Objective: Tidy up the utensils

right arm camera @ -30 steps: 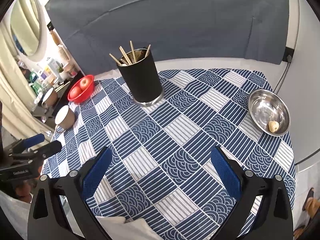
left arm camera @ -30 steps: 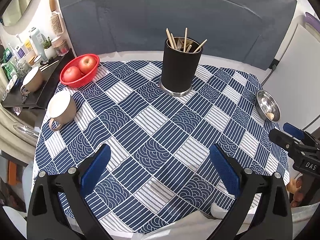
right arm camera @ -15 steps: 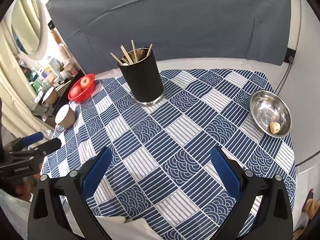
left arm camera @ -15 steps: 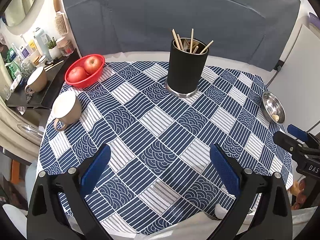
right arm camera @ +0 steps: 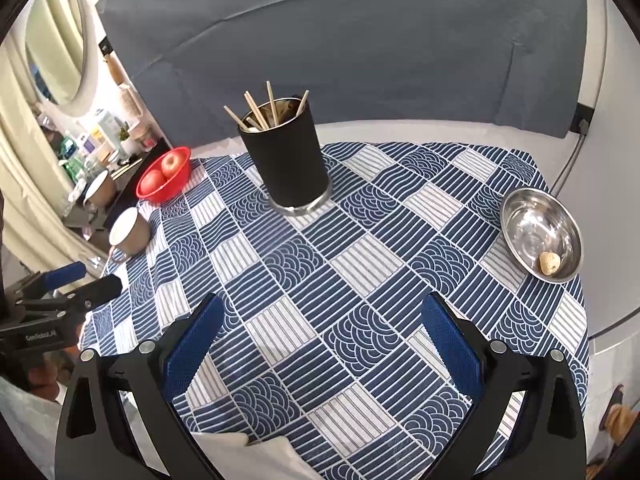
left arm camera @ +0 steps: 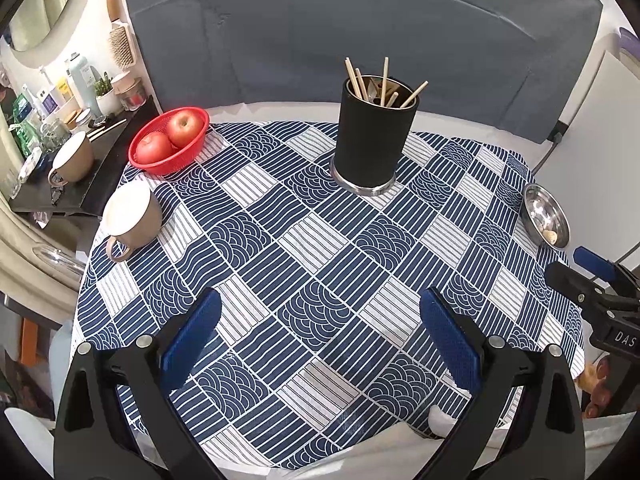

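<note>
A black utensil holder (left arm camera: 374, 142) with a steel base stands upright at the far middle of the round table; several wooden chopsticks (left arm camera: 384, 80) stick out of it. It also shows in the right wrist view (right arm camera: 290, 164), with the chopsticks (right arm camera: 260, 112). My left gripper (left arm camera: 320, 340) is open and empty above the table's near edge. My right gripper (right arm camera: 320, 340) is open and empty, also near the front edge. Each gripper shows at the side of the other's view: the right gripper (left arm camera: 592, 280), the left gripper (right arm camera: 76, 284).
The table carries a blue-and-white patterned cloth (left arm camera: 320, 248). A red basket with two apples (left arm camera: 170, 142) sits far left, a beige mug (left arm camera: 132, 220) at left, a steel bowl (right arm camera: 540, 232) with a small pale lump at right. A cluttered shelf (left arm camera: 60, 136) stands left of the table.
Both grippers have drawn back and up a little from the table, so more of the cloth shows. Both stay open and empty. Nothing on the table has moved.
</note>
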Available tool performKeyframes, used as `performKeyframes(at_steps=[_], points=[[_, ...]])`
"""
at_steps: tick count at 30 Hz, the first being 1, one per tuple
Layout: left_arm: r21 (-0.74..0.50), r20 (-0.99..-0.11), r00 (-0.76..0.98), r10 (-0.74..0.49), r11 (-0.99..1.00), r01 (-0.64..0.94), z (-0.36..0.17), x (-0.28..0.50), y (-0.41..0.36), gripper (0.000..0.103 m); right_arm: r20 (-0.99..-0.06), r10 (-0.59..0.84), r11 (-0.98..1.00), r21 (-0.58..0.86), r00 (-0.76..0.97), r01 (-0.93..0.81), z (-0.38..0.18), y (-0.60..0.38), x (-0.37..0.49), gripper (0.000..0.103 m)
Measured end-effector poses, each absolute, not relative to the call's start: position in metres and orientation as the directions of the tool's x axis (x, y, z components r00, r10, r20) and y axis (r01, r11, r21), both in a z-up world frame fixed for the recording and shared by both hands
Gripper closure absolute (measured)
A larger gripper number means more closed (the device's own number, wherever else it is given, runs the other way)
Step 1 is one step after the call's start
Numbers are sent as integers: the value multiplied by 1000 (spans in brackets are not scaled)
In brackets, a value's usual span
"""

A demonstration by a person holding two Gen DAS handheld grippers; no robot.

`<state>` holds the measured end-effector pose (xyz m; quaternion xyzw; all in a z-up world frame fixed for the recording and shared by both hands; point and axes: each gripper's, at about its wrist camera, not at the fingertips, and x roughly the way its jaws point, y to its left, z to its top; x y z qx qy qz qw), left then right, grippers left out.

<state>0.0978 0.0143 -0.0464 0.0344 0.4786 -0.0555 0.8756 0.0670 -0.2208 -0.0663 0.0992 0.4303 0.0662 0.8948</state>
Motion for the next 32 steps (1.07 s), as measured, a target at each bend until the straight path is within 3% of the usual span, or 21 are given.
performKeyframes(at_steps=[32], points=[[39,-841,539,-45,989,143,-49,111,10,6,-767,190,973,232,613,-11,-71,-226,73,8]])
